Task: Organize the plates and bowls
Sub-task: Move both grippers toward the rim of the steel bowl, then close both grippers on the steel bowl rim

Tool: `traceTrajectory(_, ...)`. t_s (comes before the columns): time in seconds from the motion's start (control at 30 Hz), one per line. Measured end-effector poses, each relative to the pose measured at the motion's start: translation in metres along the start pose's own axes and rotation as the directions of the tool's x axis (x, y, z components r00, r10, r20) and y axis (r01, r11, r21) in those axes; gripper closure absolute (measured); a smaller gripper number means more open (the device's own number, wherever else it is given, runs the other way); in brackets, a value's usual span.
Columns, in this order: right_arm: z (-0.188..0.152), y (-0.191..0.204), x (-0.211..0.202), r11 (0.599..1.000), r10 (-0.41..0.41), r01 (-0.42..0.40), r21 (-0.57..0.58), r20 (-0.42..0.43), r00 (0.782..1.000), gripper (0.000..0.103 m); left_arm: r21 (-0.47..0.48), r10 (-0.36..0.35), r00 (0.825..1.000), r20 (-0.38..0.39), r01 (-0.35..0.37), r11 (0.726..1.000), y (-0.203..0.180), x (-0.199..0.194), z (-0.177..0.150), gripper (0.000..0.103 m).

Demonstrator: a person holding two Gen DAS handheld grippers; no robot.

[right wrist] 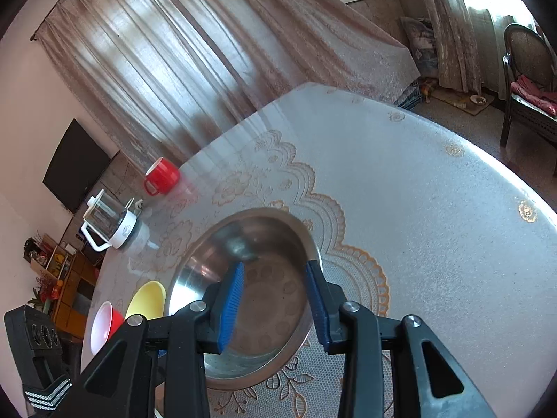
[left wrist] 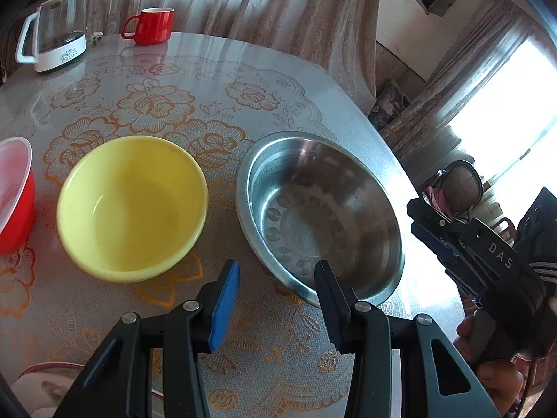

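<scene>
A steel bowl [left wrist: 322,214] sits empty on the table, right of an empty yellow bowl [left wrist: 134,205]. A red bowl with a white inside [left wrist: 14,195] shows at the far left edge. My left gripper [left wrist: 276,271] is open and empty, hovering just before the steel bowl's near rim. The right gripper body [left wrist: 487,261] shows at the right, off the table edge. In the right wrist view my right gripper [right wrist: 275,273] is open and empty above the steel bowl [right wrist: 250,299]. The yellow bowl [right wrist: 148,299] and red bowl [right wrist: 102,327] lie to its left.
A red mug [left wrist: 153,26] and a glass kettle with white base [left wrist: 57,36] stand at the table's far side. The table [right wrist: 435,209] carries a floral lace cloth. Part of a patterned plate [left wrist: 38,386] shows at the near left. A chair [right wrist: 529,80] stands beyond the table.
</scene>
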State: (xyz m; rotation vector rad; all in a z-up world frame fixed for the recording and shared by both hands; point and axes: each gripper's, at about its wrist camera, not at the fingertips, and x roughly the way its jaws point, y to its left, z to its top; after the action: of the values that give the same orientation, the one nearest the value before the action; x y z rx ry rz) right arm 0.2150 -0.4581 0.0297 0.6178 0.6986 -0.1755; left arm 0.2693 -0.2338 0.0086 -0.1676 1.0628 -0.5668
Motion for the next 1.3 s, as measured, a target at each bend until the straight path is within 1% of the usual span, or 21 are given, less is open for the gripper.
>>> traceTrajectory(0.1,0.001,-0.006,0.011,1.000,-0.003,0.004,0.026,-0.040,0.999,0.065,-0.008,0.011,1.000,-0.010,-0.011,1.000,-0.002,0.011,0.004,0.059)
traceTrajectory(0.13,0.002,-0.005,0.012,1.000,-0.022,0.022,0.014,-0.016,1.000,0.065,-0.008,0.018,1.000,-0.018,-0.018,1.000,-0.003,0.015,0.004,0.062)
traceTrajectory(0.17,0.002,-0.006,0.016,0.999,-0.036,0.036,0.009,-0.026,0.999,0.064,-0.008,0.020,0.999,-0.031,-0.020,1.000,-0.003,0.019,0.004,0.070)
traceTrajectory(0.2,0.002,-0.007,0.019,0.999,-0.044,0.044,0.011,-0.040,0.998,0.065,-0.014,0.002,0.999,-0.038,-0.002,1.000,-0.004,0.021,0.004,0.072)
traceTrajectory(0.23,0.001,-0.008,0.023,0.999,-0.046,0.046,0.014,-0.056,0.997,0.067,-0.018,-0.012,0.999,-0.047,0.011,1.000,-0.005,0.022,0.003,0.075)
traceTrajectory(0.27,0.000,-0.009,0.026,0.998,-0.052,0.053,0.015,-0.067,0.996,0.073,-0.018,-0.012,0.999,-0.048,0.011,1.000,-0.007,0.021,0.003,0.075)
traceTrajectory(0.33,-0.004,-0.011,0.029,0.998,-0.055,0.056,0.010,-0.079,0.995,0.080,-0.003,-0.016,0.999,-0.044,0.016,1.000,-0.009,0.019,0.002,0.075)
traceTrajectory(0.37,-0.006,-0.013,0.029,0.998,-0.064,0.065,0.007,-0.079,0.995,0.086,0.004,-0.021,0.999,-0.042,0.021,1.000,-0.010,0.017,0.000,0.076)
traceTrajectory(0.43,-0.009,-0.018,0.026,0.997,-0.072,0.073,0.012,-0.083,0.994,0.091,0.021,-0.022,0.999,-0.038,0.023,1.000,-0.013,0.013,-0.003,0.076)
traceTrajectory(0.63,-0.021,-0.025,0.006,0.999,-0.044,0.047,0.027,-0.105,0.994,0.091,0.035,-0.031,0.998,-0.053,0.033,0.999,-0.013,0.002,-0.018,0.075)
traceTrajectory(0.73,-0.033,-0.025,-0.006,0.999,-0.032,0.034,0.012,-0.117,0.993,0.091,0.058,-0.016,0.998,-0.061,0.019,0.998,-0.014,-0.004,-0.028,0.075)
traceTrajectory(0.8,-0.040,-0.025,-0.015,0.999,-0.026,0.029,0.017,-0.124,0.992,0.091,0.076,-0.019,0.998,-0.058,0.023,0.997,-0.015,-0.010,-0.037,0.075)
traceTrajectory(0.9,-0.052,-0.027,-0.031,1.000,-0.008,0.010,0.017,-0.135,0.991,0.090,0.114,-0.012,0.998,-0.057,0.018,0.993,-0.018,-0.018,-0.051,0.072)
traceTrajectory(1.03,-0.067,-0.029,-0.048,1.000,0.010,-0.008,0.012,-0.145,0.989,0.090,0.139,-0.021,0.997,-0.071,0.031,0.990,-0.020,-0.024,-0.066,0.065)
traceTrajectory(1.13,-0.076,-0.029,-0.060,0.999,0.045,-0.043,0.016,-0.156,0.987,0.090,0.160,0.007,0.998,-0.056,0.002,0.987,-0.021,-0.028,-0.076,0.061)
traceTrajectory(1.2,-0.081,-0.028,-0.066,0.998,0.062,-0.064,-0.003,-0.166,0.984,0.089,0.155,0.004,0.999,-0.047,0.003,0.988,-0.020,-0.029,-0.078,0.060)
traceTrajectory(1.3,-0.087,-0.029,-0.068,0.996,0.079,-0.083,-0.017,-0.190,0.979,0.085,0.143,0.019,0.999,-0.034,-0.014,0.990,-0.017,-0.031,-0.074,0.056)
